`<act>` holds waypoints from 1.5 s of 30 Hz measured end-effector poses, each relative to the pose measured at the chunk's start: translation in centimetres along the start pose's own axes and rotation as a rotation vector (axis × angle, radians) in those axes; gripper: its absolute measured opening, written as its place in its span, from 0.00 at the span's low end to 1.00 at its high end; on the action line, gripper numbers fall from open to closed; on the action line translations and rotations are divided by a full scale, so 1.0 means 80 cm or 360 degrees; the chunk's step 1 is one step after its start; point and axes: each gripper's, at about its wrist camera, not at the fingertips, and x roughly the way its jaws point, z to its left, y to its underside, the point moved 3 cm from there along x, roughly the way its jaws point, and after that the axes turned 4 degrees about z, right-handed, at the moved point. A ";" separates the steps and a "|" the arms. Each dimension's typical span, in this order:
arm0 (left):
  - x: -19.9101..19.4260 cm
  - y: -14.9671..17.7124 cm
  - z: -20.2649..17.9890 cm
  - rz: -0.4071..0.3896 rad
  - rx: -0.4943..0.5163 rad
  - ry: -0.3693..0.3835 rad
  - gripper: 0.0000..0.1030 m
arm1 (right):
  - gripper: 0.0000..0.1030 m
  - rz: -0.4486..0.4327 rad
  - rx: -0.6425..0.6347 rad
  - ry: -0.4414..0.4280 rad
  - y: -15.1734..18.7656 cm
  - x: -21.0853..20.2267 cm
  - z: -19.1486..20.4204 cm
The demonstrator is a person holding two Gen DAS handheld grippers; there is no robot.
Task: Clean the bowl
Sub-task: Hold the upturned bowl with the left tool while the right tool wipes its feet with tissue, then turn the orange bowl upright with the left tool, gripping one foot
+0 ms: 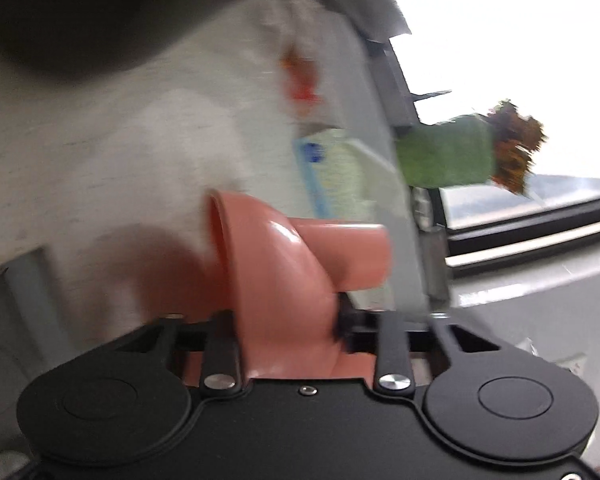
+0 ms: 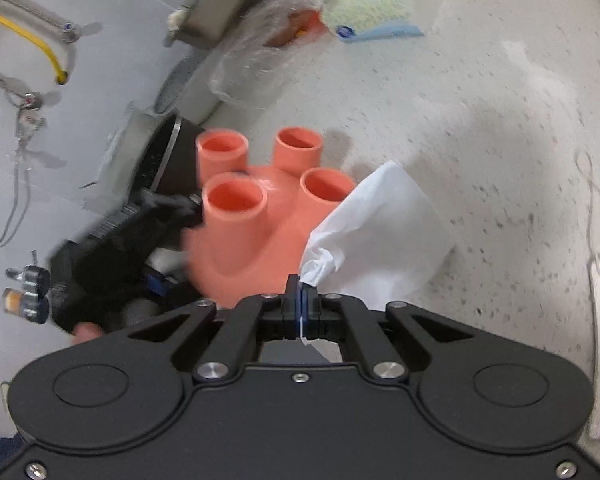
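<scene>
The bowl (image 2: 256, 236) is salmon-pink plastic with several tube-shaped feet, held upside down above the speckled counter. My left gripper (image 2: 172, 208) is shut on its rim from the left. In the left wrist view the bowl (image 1: 284, 280) fills the space between the jaws of the left gripper (image 1: 288, 320), one foot pointing right. My right gripper (image 2: 302, 296) is shut on a white tissue (image 2: 376, 232), which hangs beside the bowl's right side, touching or nearly touching it.
A yellow-and-blue sponge cloth (image 2: 364, 8) and crumpled clear plastic with an orange item (image 2: 276, 44) lie at the counter's back. A grey block (image 2: 220, 4) stands there. A green pot with dried flowers (image 1: 460, 152) sits on the window sill. Pipes and a yellow hose (image 2: 32, 44) run along the wall.
</scene>
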 end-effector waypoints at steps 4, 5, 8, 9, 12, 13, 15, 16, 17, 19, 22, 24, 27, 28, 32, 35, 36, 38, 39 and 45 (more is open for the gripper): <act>0.016 0.004 -0.043 0.0074 0.0460 -0.0158 0.14 | 0.01 -0.0023 0.0050 -0.0002 0.006 -0.004 -0.008; 0.023 0.007 -0.054 0.0106 0.0604 -0.0223 0.14 | 0.01 -0.0034 0.0061 0.0006 0.007 -0.006 -0.011; 0.036 0.029 -0.090 0.0157 0.1108 -0.0398 0.14 | 0.01 -0.0083 0.0118 -0.0011 0.010 -0.018 -0.023; 0.041 0.040 -0.103 0.0174 0.1321 -0.0462 0.14 | 0.01 -0.0100 0.0136 -0.0020 0.012 -0.022 -0.026; 0.060 0.077 -0.126 0.0220 0.1877 -0.0628 0.14 | 0.01 -0.0171 0.0197 -0.0036 0.014 -0.038 -0.041; 0.065 0.085 -0.130 0.0225 0.1976 -0.0655 0.14 | 0.01 -0.0196 0.0219 -0.0038 0.014 -0.045 -0.048; 0.078 0.117 -0.134 0.0249 0.2402 -0.0742 0.14 | 0.01 -0.0240 0.0256 -0.0024 0.015 -0.058 -0.060; 0.085 0.130 -0.131 0.0278 0.2546 -0.0759 0.14 | 0.01 -0.0269 0.0277 -0.0016 0.015 -0.068 -0.067; 0.092 0.142 -0.128 0.0307 0.2689 -0.0776 0.14 | 0.01 -0.0274 0.0279 -0.0015 0.015 -0.069 -0.069; 0.107 0.174 -0.115 0.0408 0.3054 -0.0805 0.14 | 0.01 -0.0312 0.0303 0.0002 0.014 -0.081 -0.080; 0.117 0.198 -0.089 0.0476 0.3393 -0.0850 0.14 | 0.01 -0.0348 0.0329 0.0023 0.014 -0.093 -0.092; 0.123 0.210 -0.075 0.0491 0.3570 -0.0893 0.15 | 0.01 -0.0375 0.0356 0.0012 0.017 -0.100 -0.098; 0.130 0.224 -0.065 0.0422 0.3764 -0.0945 0.30 | 0.01 -0.0384 0.0367 0.0013 0.019 -0.105 -0.103; 0.127 0.227 -0.062 0.0340 0.3823 -0.0942 0.38 | 0.01 -0.0383 0.0370 0.0017 0.020 -0.106 -0.104; 0.101 0.240 -0.058 0.0118 0.3982 -0.0788 0.93 | 0.01 -0.0382 0.0374 0.0013 0.022 -0.108 -0.106; 0.081 0.236 -0.061 0.0117 0.3873 -0.0748 0.94 | 0.01 -0.0373 0.0367 0.0011 0.022 -0.106 -0.105; 0.074 0.234 -0.063 0.0105 0.3825 -0.0739 0.94 | 0.01 -0.0370 0.0362 0.0009 0.021 -0.105 -0.104; 0.048 0.219 -0.075 0.0075 0.3556 -0.0667 0.94 | 0.01 -0.0365 0.0352 0.0005 0.019 -0.104 -0.101; 0.041 0.213 -0.081 0.0074 0.3460 -0.0640 0.94 | 0.01 -0.0363 0.0342 0.0003 0.019 -0.104 -0.098; -0.011 0.103 -0.111 0.0070 0.2083 -0.0342 0.94 | 0.01 -0.0373 0.0311 0.0003 0.014 -0.109 -0.090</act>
